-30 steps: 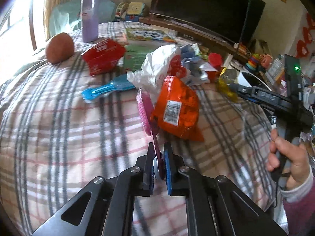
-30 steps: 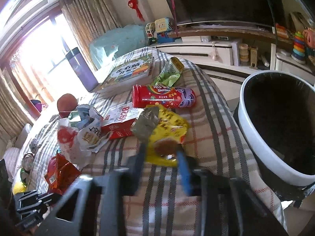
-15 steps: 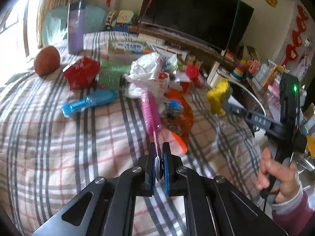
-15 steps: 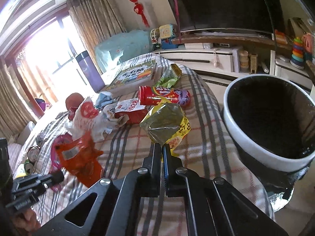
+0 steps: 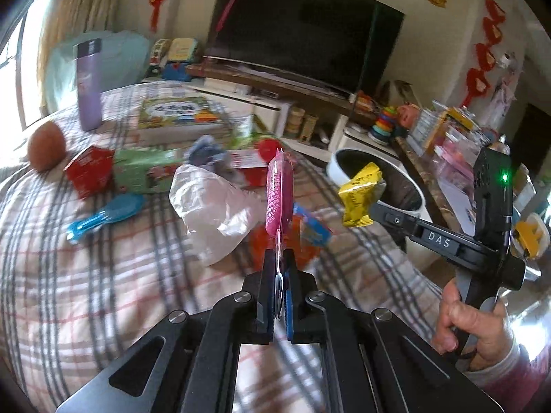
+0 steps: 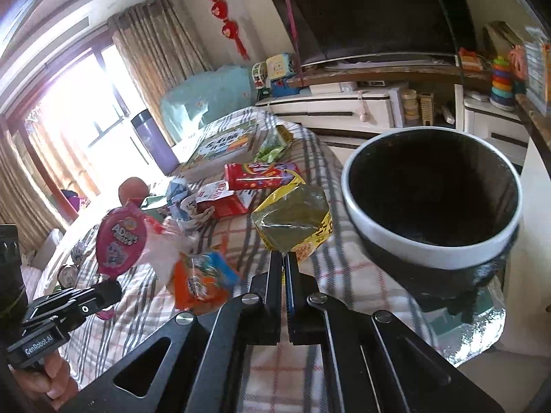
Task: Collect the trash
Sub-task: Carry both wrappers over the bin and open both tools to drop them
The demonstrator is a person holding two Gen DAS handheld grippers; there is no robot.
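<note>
Both hands are carrying at once, so this looks like the haul-to-the-bin step: the left gripper has its fingers pinched on the stem edge of a pink wrapper, held up off the bed, and the right gripper has its fingers clamped on the corner of a yellow snack bag, lifted clear of the checked blanket. The white-rimmed bin stands just beside the bed edge, its dark mouth open, and the yellow bag hangs near its rim but not yet over it, as far as I can judge. The next move should be to swing that bag over the opening and let go, then bring the pink one across. Counting what lies on the bed: one orange packet, one crumpled white plastic bag, one red candy tube, one green wrapper, one blue brush, one book, one purple flask, one brown round fruit. Of the red boxes I cannot tell the number.
</note>
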